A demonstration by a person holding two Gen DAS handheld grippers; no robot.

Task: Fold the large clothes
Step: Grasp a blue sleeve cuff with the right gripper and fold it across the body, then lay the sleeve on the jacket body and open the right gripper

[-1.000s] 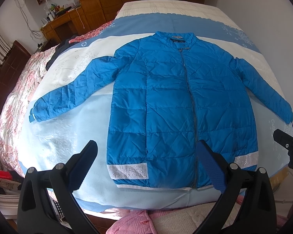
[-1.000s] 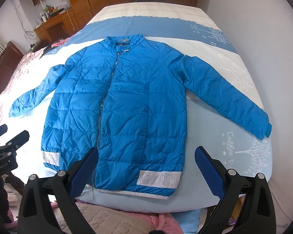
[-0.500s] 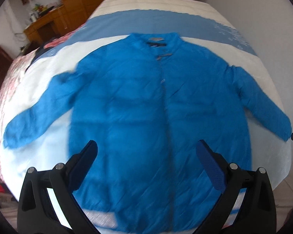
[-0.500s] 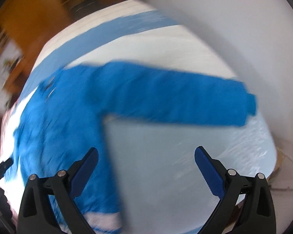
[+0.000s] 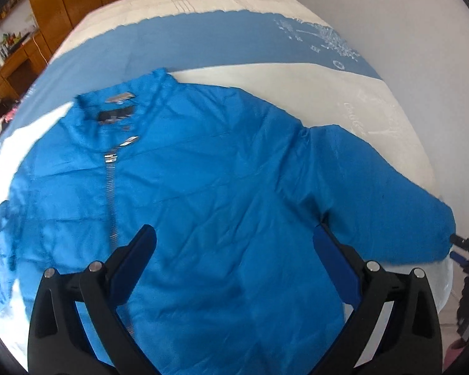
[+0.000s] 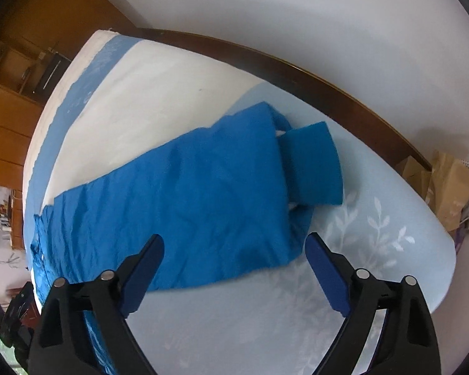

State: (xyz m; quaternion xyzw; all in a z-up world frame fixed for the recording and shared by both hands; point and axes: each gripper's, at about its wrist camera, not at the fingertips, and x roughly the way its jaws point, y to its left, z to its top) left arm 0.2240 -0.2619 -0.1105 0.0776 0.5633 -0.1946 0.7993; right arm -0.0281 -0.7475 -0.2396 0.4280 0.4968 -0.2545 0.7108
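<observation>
A blue padded jacket lies flat and zipped on the bed, collar toward the far end. My left gripper is open and empty, low over the jacket's chest. The jacket's right sleeve stretches across the right wrist view, its ribbed cuff at the end. My right gripper is open and empty, just above the sleeve short of the cuff. It also shows at the right edge of the left wrist view, beside the cuff.
The bed has a white, blue and pale-blue cover. A dark wooden bed rail and white wall run close along the sleeve side. Wooden cabinets stand at the far left. Brown paper bags sit off the bed corner.
Both grippers have moved forward and down over the jacket. The left went from the hem to the chest. The right swung to the right sleeve near the cuff.
</observation>
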